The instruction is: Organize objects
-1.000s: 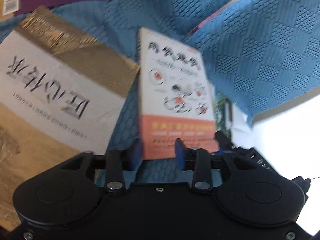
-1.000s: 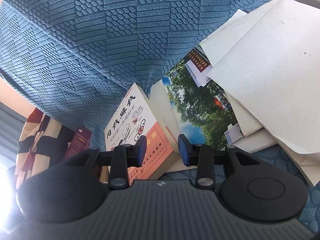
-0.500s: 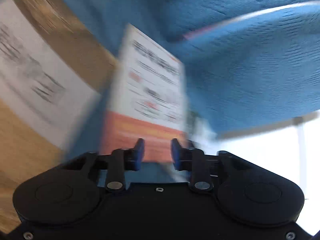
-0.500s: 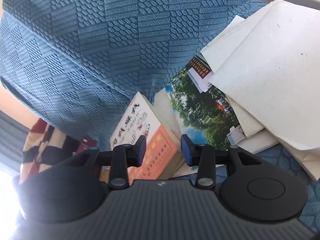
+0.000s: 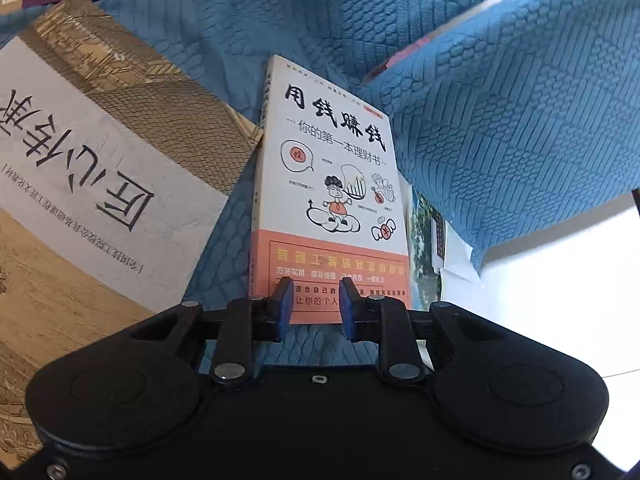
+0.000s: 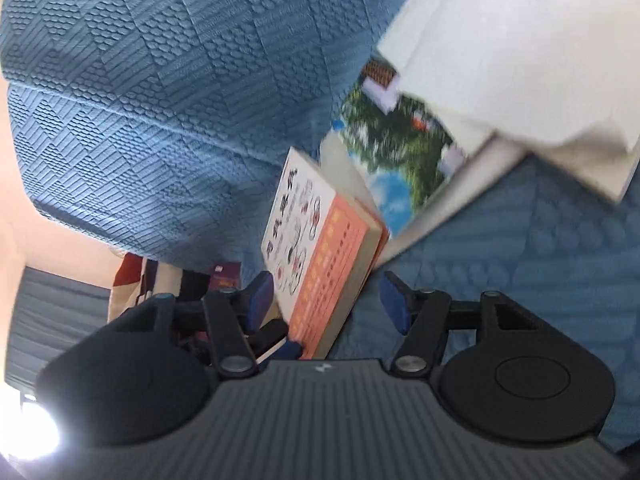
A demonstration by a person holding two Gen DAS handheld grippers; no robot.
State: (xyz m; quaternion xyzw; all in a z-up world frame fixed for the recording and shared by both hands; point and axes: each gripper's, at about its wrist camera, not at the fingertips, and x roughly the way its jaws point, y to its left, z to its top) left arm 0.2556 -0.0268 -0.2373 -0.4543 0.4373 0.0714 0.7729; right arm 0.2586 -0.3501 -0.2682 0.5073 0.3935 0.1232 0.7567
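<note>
— Looking along your left fingers (image 5: 316, 304), how do they stand?

— Narrow, and they have just been closing. There is a slim gap with the orange-and-white book (image 5: 332, 184) showing through it, its lower edge right at the tips. A big tan book (image 5: 100, 200) lies off to their left.

— And your right fingers (image 6: 326, 302)?

— Wide, and they have just been opening. The same book's near corner stands tilted between them, unpressed. Beyond it lies a tree-photo booklet (image 6: 400, 160), then white papers (image 6: 500, 40).
</note>
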